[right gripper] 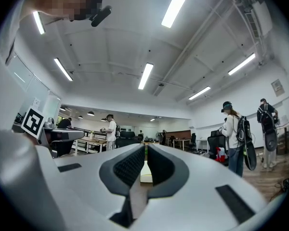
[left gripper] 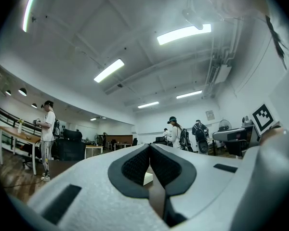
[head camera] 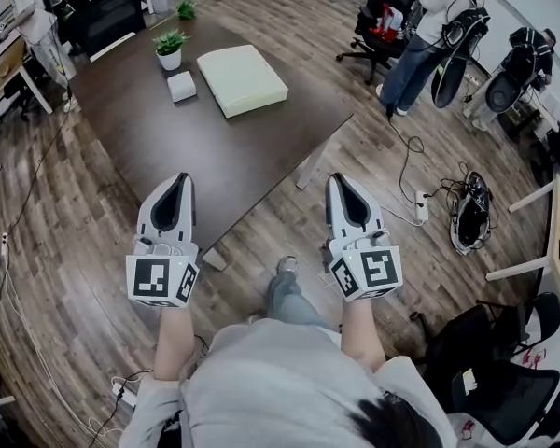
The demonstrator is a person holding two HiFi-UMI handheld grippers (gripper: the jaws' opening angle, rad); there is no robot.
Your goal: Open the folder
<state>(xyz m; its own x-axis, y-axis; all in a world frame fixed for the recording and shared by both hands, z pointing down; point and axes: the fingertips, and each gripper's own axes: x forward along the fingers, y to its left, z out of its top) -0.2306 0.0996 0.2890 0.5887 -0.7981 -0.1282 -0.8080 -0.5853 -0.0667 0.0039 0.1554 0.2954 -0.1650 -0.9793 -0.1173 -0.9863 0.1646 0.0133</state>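
Your left fingers (left gripper: 135, 166) are pressed together at the tips. Their dark, ribbed pads bow apart behind the tips into a hollow that holds nothing. Your right fingers (right gripper: 130, 166) stand the same way, tips all but meeting and empty. The left gripper (head camera: 180, 179) and right gripper (head camera: 339, 179), both smooth grey plastic shells, hover side by side near your body at the near edge of the dark brown matt bench (head camera: 215, 166). Both noses point forward, which I judge to be a ready pose, since nothing is within reach. The pale yellow-green folder (head camera: 242, 79), a thick, soft-cornered rectangle, lies flat and shut well ahead of you, toward the far side of the bench. Just to its left sits a small white square box (head camera: 181, 86), and beyond that a green plant in a white pot (head camera: 170, 49). You will need to close in and spread the fingers before a cover edge can be caught.
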